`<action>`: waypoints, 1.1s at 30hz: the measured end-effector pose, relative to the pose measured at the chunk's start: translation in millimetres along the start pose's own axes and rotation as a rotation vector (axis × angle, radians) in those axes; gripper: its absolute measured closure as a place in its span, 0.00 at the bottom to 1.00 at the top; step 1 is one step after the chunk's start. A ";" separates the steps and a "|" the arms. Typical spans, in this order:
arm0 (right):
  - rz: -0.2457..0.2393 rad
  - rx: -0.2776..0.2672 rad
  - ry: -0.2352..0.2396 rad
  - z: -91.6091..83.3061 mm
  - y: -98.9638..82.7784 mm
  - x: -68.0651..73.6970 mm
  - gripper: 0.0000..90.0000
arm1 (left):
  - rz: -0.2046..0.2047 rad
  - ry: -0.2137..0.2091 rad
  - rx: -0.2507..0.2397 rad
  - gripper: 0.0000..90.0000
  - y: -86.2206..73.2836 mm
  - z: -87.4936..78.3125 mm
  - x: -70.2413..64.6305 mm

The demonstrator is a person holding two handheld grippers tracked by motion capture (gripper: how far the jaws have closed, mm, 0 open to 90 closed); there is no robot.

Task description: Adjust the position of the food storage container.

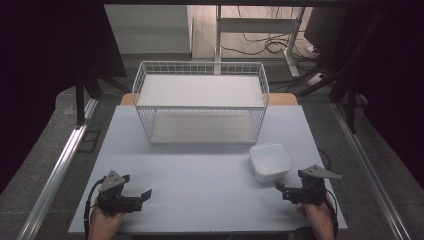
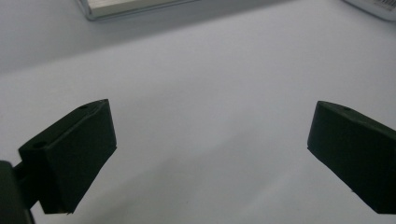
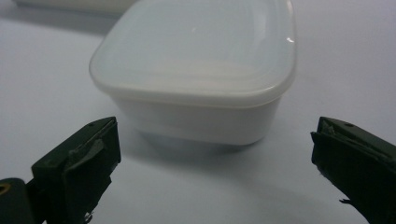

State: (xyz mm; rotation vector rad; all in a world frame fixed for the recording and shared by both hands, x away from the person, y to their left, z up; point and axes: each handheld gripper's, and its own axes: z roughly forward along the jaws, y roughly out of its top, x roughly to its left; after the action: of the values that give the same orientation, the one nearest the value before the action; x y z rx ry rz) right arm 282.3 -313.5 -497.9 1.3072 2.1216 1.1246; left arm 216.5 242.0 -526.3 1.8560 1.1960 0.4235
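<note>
A white lidded plastic container (image 1: 270,161) sits on the white table (image 1: 200,175), right of centre. My right gripper (image 1: 289,180) rests near the front right edge, just short of the container, jaws open and empty. In the right gripper view the container (image 3: 196,56) stands close ahead of the open right gripper (image 3: 217,123), not between the pads. My left gripper (image 1: 136,184) lies at the front left, held by a hand, open and empty. In the left gripper view the left gripper (image 2: 212,107) faces bare table.
A white wire basket (image 1: 200,64) with a pale floor stands at the back middle of the table. Its base edge (image 2: 126,7) shows at the top of the left gripper view. Metal rails (image 1: 60,165) run along both sides of the table.
</note>
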 end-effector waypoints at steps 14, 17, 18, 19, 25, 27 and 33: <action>-0.057 -0.036 0.029 2.1 0.8 4.1 0.00 | 0.046 -0.043 -0.007 0.02 0.3 6.7 -1.4; -0.057 -0.039 0.029 3.0 1.3 4.4 0.00 | 0.047 -0.048 -0.001 0.02 0.2 7.5 -0.9; -0.061 -0.039 0.023 3.2 1.6 4.6 0.00 | 0.048 -0.047 0.003 0.01 0.3 7.9 -0.8; -0.068 -0.036 0.013 3.6 1.9 4.6 0.00 | 0.047 -0.048 0.004 0.01 0.4 8.1 -0.9; -0.060 -0.021 -0.022 3.0 5.3 1.8 0.00 | 0.055 -0.051 0.009 0.01 0.8 9.3 -1.7; -0.056 -0.013 -0.018 3.5 7.7 0.7 0.00 | 0.055 -0.053 0.007 0.01 1.0 9.4 -1.8; -0.029 0.019 0.006 1.9 20.1 0.4 0.02 | 0.057 -0.054 0.019 0.02 0.9 10.6 -1.9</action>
State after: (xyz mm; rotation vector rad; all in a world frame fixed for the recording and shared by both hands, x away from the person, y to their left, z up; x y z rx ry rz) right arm 294.4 -307.6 -482.9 1.2795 2.1537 1.1004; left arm 223.2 235.1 -531.4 1.9093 1.1168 0.3923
